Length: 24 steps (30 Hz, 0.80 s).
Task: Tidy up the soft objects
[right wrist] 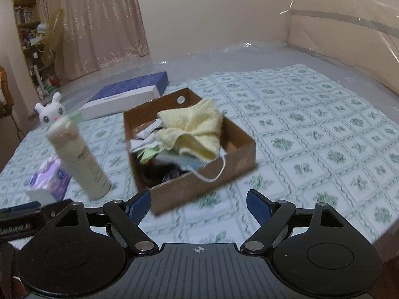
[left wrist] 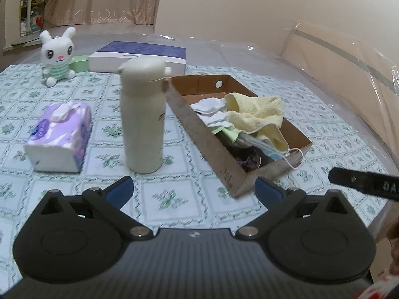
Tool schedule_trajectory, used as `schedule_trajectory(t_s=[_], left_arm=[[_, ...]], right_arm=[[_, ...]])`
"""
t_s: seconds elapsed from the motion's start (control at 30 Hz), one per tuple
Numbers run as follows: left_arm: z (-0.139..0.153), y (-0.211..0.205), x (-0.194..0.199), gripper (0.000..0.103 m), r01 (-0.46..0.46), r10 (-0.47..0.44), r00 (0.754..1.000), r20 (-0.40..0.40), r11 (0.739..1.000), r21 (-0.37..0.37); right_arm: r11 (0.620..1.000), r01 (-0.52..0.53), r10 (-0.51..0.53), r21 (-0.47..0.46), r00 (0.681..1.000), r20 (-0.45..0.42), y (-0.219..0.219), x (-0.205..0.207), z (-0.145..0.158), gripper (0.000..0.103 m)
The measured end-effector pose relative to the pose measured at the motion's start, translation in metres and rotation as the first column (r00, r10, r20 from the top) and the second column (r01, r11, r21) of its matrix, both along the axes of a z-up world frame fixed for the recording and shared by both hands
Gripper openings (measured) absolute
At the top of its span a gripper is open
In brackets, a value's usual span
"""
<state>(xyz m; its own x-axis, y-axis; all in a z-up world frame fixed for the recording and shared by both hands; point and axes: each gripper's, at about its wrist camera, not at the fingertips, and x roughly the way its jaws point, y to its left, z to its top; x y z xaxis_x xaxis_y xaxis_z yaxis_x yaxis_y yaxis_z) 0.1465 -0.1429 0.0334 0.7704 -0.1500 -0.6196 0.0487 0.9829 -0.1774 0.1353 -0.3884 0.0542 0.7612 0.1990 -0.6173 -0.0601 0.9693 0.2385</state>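
Note:
A brown cardboard box (left wrist: 219, 159) (right wrist: 239, 147) lies on the patterned cloth. In it are a yellow towel (left wrist: 259, 112) (right wrist: 194, 124), white cloths (left wrist: 212, 109) (right wrist: 147, 137), a face mask (left wrist: 281, 152) (right wrist: 192, 162) with a loop over the rim, and dark items. A white plush bunny (left wrist: 57, 54) (right wrist: 51, 112) sits at the far left. My left gripper (left wrist: 194, 189) is open and empty, short of the box's near corner. My right gripper (right wrist: 199, 201) is open and empty, just before the box's near wall.
A cream bottle (left wrist: 143, 117) (right wrist: 79, 159) stands upright left of the box. A purple tissue pack (left wrist: 59, 137) (right wrist: 49, 182) lies further left. A blue and white flat box (left wrist: 139, 57) (right wrist: 124, 94) and a green block (left wrist: 81, 63) are at the back. Plastic-wrapped board (left wrist: 349, 62) stands at right.

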Motion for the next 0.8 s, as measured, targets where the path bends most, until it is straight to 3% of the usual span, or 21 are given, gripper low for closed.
schedule_trajectory(t_s=[0.3,0.8], left_arm=[[0.007,0.016,-0.035,0.102,-0.028,0.028,0.999,-0.016,0.999,0.022],[0.016,0.034,-0.077,0.102,-0.043,0.043,0.999,-0.015,0.999,0.001]], right_arm=[[1.0,-0.011,0.011,-0.02,1.0,0.009,0.019,-0.042,0.008,0.087],[0.997,-0.033,0.033,-0.067,0.999,-0.001,0.046,-0.068,0.018,0.087]])
